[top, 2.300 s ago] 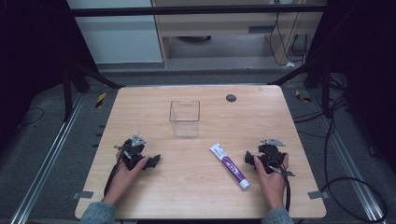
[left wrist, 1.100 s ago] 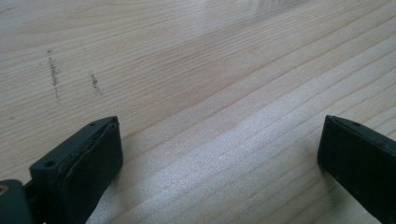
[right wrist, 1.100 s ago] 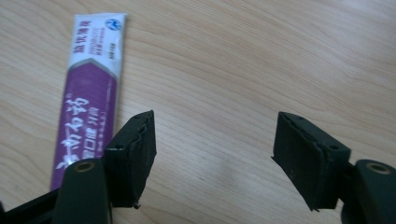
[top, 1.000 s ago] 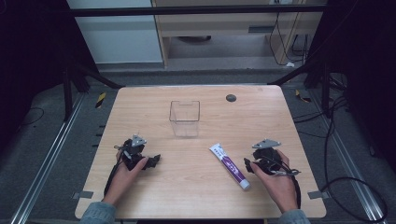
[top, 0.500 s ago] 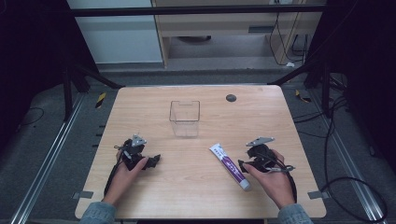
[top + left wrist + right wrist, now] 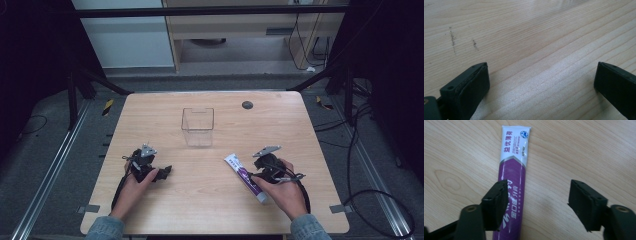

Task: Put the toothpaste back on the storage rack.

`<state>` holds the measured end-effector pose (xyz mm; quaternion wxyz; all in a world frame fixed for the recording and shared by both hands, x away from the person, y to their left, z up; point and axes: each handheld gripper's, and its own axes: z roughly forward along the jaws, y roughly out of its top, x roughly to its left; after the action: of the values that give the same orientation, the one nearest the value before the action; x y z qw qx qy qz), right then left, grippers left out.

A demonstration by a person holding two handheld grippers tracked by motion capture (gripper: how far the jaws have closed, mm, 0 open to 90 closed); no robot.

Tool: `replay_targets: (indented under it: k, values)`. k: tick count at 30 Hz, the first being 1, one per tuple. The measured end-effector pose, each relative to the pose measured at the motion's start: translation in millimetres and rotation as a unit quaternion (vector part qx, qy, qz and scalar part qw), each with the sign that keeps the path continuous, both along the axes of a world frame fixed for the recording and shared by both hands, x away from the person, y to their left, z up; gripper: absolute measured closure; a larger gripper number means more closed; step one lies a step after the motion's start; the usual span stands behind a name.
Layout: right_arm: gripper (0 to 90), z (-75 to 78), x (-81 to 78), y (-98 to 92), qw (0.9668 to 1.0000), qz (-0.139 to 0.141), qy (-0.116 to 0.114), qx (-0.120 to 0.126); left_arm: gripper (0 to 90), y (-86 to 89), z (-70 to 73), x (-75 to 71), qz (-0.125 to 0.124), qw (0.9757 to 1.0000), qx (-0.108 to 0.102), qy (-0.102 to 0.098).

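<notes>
A purple and white toothpaste tube (image 6: 244, 177) lies slantwise on the wooden table (image 6: 210, 200), its flat white end toward the clear box. My right gripper (image 6: 256, 170) hovers over it, open. In the right gripper view the tube (image 6: 514, 167) runs up the frame; its purple part passes under the left jaw, and the right jaw stands over bare wood, with neither pad pressing on it. My left gripper (image 6: 159, 172) rests at the front left, open. In the left gripper view its jaws (image 6: 541, 85) stand wide apart over bare wood.
A clear, empty square container (image 6: 198, 126) stands upright at the table's middle, farther back. A small dark round disc (image 6: 247, 105) lies near the far edge. Dark frame bars and cables surround the table.
My right hand has shifted left toward the toothpaste tube, so its jaws now hang over the tube's purple part. The left hand and the tube have stayed in place.
</notes>
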<state>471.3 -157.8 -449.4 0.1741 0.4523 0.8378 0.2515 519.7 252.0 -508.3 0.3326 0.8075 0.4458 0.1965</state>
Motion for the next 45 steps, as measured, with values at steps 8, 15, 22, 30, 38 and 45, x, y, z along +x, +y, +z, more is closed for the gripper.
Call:
replay_targets:
  k: [8,15,22,30,38,45]
  values:
    - [19.6,9.5,7.8,9.7,0.9998,0.016,0.010,-0.002,0.0,0.0,0.0,0.0,0.000,1.0000,0.000,0.000]
    - [39.9,11.6,12.0,11.2,0.9998,0.019,0.009,0.005,0.0,0.0,0.0,0.0,0.000,1.0000,0.000,0.000]
    - [41.9,6.8,14.9,13.7,0.9996,0.019,0.019,0.005,0.0,0.0,0.0,0.0,0.000,1.0000,0.000,0.000]
    - [23.7,6.3,17.4,24.3,0.9989,0.016,0.041,-0.012,0.0,0.0,0.0,0.0,0.000,1.0000,0.000,0.000]
    - [38.8,4.2,20.6,30.9,0.9977,0.024,0.061,-0.017,0.0,0.0,0.0,0.0,0.000,1.0000,0.000,0.000]
    - [43.9,-0.6,26.9,33.4,0.9966,0.027,0.077,-0.012,0.0,0.0,0.0,0.0,0.000,1.0000,0.000,0.000]
